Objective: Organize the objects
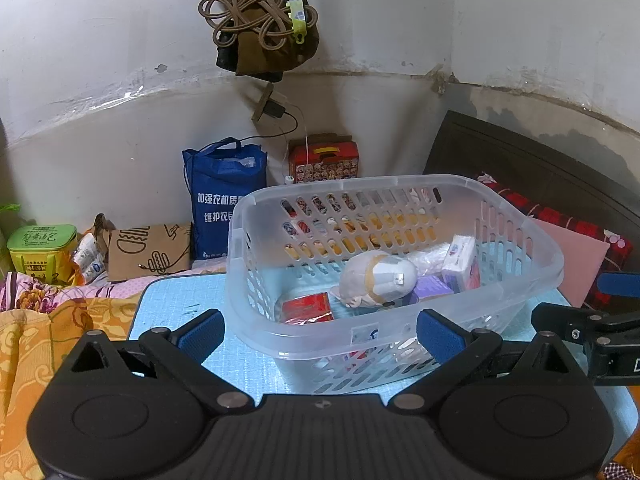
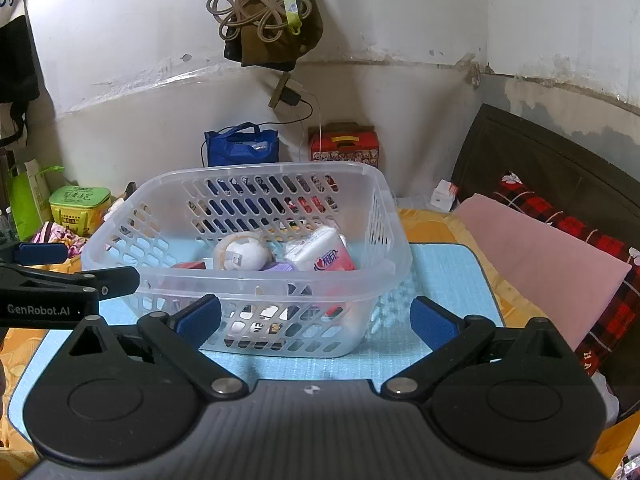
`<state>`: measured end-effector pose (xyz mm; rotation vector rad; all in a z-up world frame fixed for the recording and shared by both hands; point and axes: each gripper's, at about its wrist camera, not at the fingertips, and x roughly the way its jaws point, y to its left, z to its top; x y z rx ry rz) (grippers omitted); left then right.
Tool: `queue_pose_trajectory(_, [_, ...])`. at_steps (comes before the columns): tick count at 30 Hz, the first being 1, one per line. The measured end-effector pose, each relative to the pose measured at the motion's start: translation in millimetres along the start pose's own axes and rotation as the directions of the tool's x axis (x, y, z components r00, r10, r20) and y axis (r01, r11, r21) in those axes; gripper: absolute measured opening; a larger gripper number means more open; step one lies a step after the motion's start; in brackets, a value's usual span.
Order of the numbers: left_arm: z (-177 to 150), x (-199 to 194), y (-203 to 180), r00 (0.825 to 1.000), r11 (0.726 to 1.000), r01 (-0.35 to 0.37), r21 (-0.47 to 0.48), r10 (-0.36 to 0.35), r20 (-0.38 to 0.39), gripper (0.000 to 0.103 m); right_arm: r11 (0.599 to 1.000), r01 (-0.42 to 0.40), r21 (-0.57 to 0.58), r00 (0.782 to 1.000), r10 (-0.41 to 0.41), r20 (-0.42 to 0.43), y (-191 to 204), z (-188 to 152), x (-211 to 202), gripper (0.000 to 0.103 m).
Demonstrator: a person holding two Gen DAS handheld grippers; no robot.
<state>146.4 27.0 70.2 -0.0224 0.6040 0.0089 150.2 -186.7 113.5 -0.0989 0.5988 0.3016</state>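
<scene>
Basket [image 2: 256, 248] sits on the blue mat [image 2: 448, 280] on the bed, already holding a tissue pack [image 2: 324, 254], a taped white bundle [image 2: 240, 256] and a red box [image 1: 306, 307]. Both the left gripper [image 1: 320, 334] and right gripper [image 2: 316, 320] hang spread wide and empty right in front of it. Risk imo: it's a light basket on a soft bed, so bumping the near rim could shove or tip it.

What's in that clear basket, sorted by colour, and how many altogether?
In the basket, as far as shows:
White: 3 (taped bundle, tissue pack, plastic wrap)
Red: 1 (box)
Purple: 1 (pack)
Total: 5
</scene>
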Motion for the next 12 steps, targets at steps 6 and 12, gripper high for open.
queue_pose_trajectory(6, [0.2,0.3,0.3,1.000,1.000,0.005,0.002,-0.005,0.001,0.103,1.000,0.001,-0.004,1.000,-0.001,-0.001,1.6,-0.8,0.8,0.103])
queue_pose_trajectory(12, [-0.5,-4.1,0.3,1.000,1.000,0.000,0.006,-0.001,0.027,0.103,1.000,0.002,-0.004,1.000,-0.002,-0.001,2.1,-1.2,1.0,0.103])
